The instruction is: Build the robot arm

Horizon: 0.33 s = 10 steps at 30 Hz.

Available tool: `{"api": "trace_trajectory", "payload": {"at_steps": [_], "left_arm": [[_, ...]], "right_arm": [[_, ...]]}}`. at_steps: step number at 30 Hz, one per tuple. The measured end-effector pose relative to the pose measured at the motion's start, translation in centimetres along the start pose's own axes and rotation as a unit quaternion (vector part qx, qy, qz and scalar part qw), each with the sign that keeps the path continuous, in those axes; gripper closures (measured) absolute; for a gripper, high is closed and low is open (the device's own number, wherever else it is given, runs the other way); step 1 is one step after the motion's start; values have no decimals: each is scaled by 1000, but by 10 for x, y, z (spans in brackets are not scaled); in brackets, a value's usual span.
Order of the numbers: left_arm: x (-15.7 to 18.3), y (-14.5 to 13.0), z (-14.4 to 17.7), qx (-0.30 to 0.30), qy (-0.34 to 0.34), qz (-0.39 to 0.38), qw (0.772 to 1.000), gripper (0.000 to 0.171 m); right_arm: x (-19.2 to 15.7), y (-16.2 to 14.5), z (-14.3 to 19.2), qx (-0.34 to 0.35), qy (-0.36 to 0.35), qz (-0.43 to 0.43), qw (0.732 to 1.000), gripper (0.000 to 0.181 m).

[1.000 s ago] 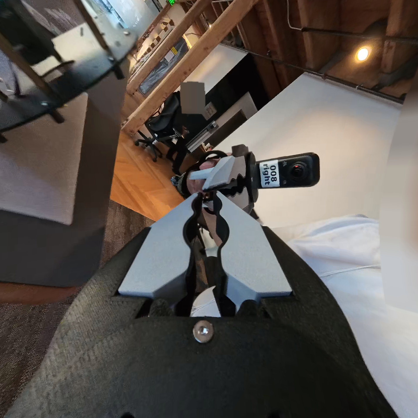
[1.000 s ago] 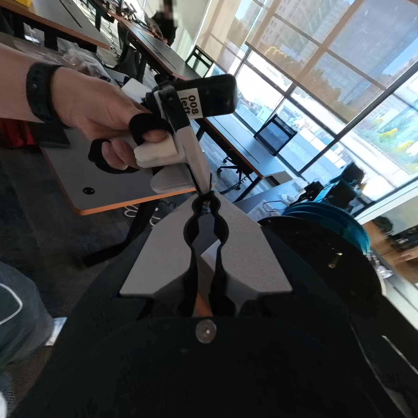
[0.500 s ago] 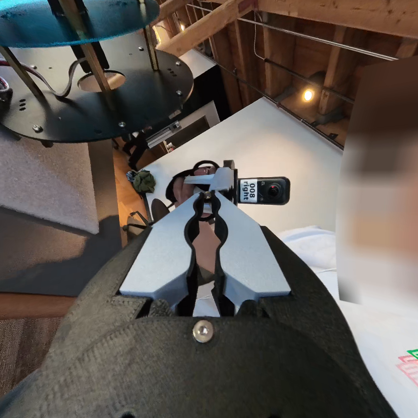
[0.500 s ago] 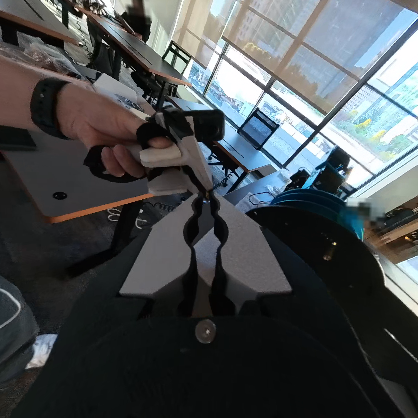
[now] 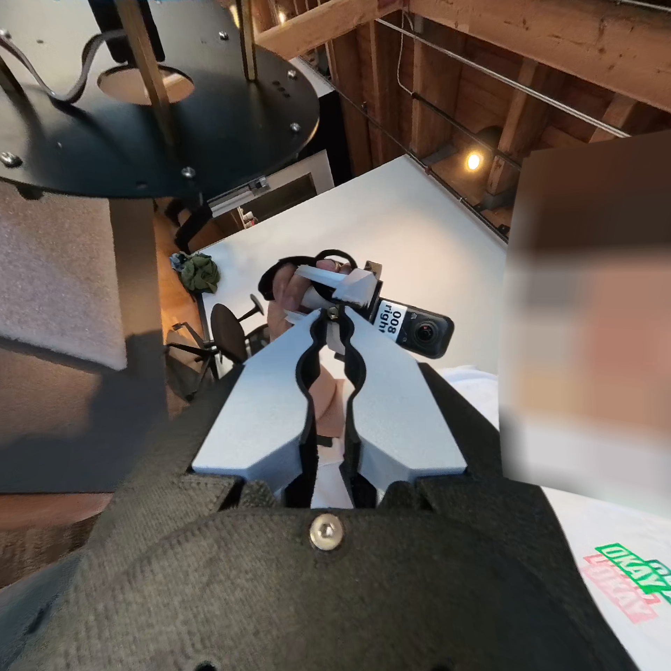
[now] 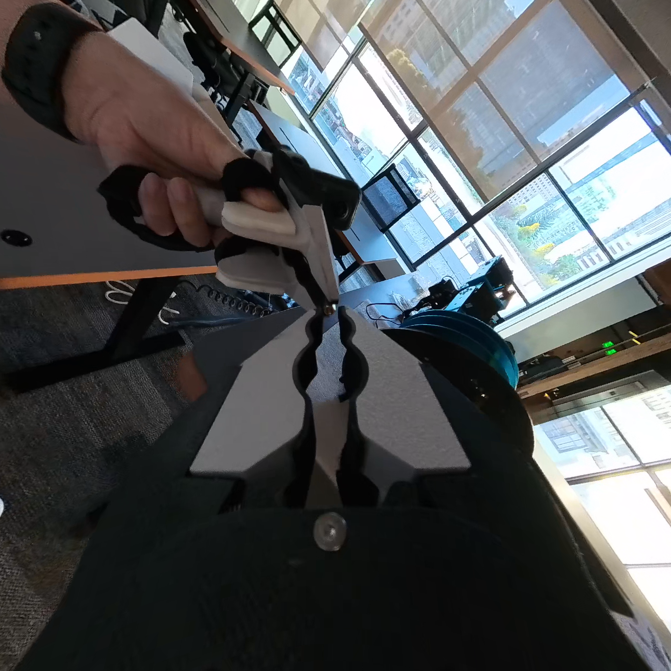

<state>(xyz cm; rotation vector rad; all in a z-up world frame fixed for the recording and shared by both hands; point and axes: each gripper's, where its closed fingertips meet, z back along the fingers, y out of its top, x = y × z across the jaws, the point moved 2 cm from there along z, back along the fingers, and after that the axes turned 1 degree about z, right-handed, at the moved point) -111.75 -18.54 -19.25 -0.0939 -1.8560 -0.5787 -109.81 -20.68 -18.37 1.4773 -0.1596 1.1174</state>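
Your left gripper (image 5: 331, 315) and your right gripper (image 6: 328, 308) met tip to tip at mid-frame, both nearly closed on one tiny brass-coloured metal nut (image 6: 329, 309) between them.

The left gripper (image 5: 331, 316) is showing matt grey plastic fingers (image 5: 268, 403) on a rough, ribbed black body. A shiny metal screw (image 5: 326, 532) is gleaming at its base. The round black plate (image 5: 152, 145) is looking like smooth, semi-gloss metal. The ceiling beams (image 5: 566, 40) are showing rough bare wood. The carpet (image 6: 72, 417) is looking coarse and woven.
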Motion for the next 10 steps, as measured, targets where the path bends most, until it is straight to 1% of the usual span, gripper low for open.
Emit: {"api": "trace_trajectory", "payload": {"at_steps": [3,4,5,7,8,10], "left_arm": [[1,-2,-2,1,-14,17,1000,167],[2,-3,-3,2,-19,14,1000,167],[5,-2,-4,5,-26,5,1000,167],[16,-1,-6,17,-56,-15,998,168],[18,-1,-7,19,-61,-18,998,167],[17,-4,-12,16,-54,-26,998,167]], "right_arm": [[0,1,3,1,-1,18,1000,174],[1,2,4,5,3,10,1000,175],[2,3,6,10,7,-11,1000,175],[4,2,7,14,28,-83,996,173],[2,3,8,20,47,-122,991,172],[8,8,13,49,39,-163,985,172]]}}
